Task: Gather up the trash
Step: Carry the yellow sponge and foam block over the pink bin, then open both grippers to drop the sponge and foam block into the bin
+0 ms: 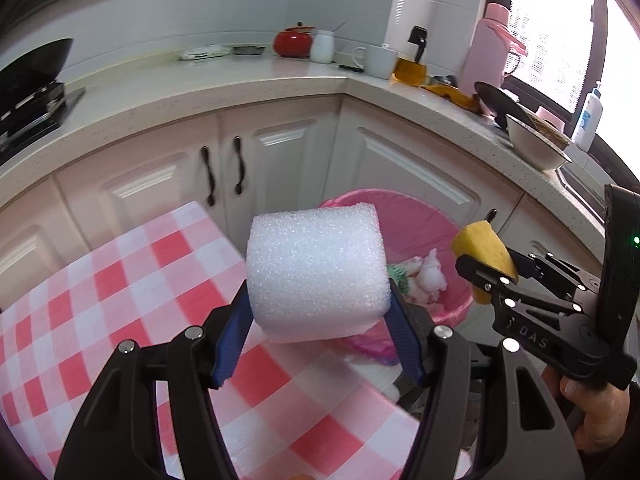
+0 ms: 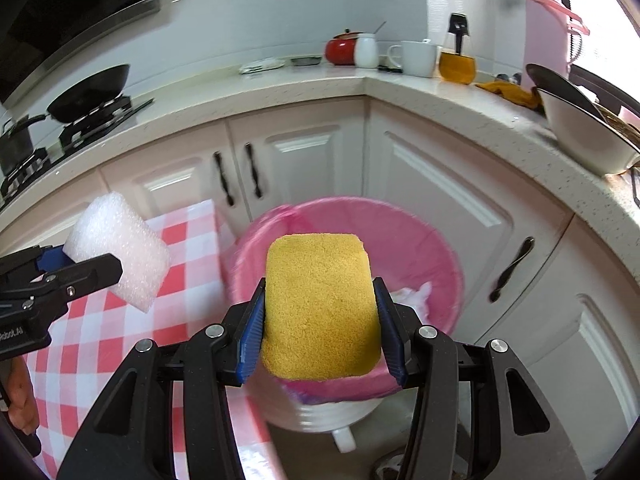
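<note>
My left gripper [image 1: 320, 312] is shut on a white foam block [image 1: 316, 268] and holds it over the table's far edge, just left of the bin. The block also shows in the right wrist view [image 2: 120, 248]. My right gripper [image 2: 320, 320] is shut on a yellow sponge [image 2: 320, 308] and holds it above the pink-lined trash bin [image 2: 436, 248]. The sponge also shows in the left wrist view [image 1: 482, 248]. The bin [image 1: 424, 224] holds some white and green crumpled trash [image 1: 424, 276].
A table with a red-and-white checked cloth [image 1: 120, 300] lies below and to the left. White cabinets [image 2: 304, 160] and a counter [image 2: 460, 100] with a red pot [image 2: 340, 50], a mug, a pink flask and bowls stand behind. A stove with a wok [image 2: 88, 88] is at the left.
</note>
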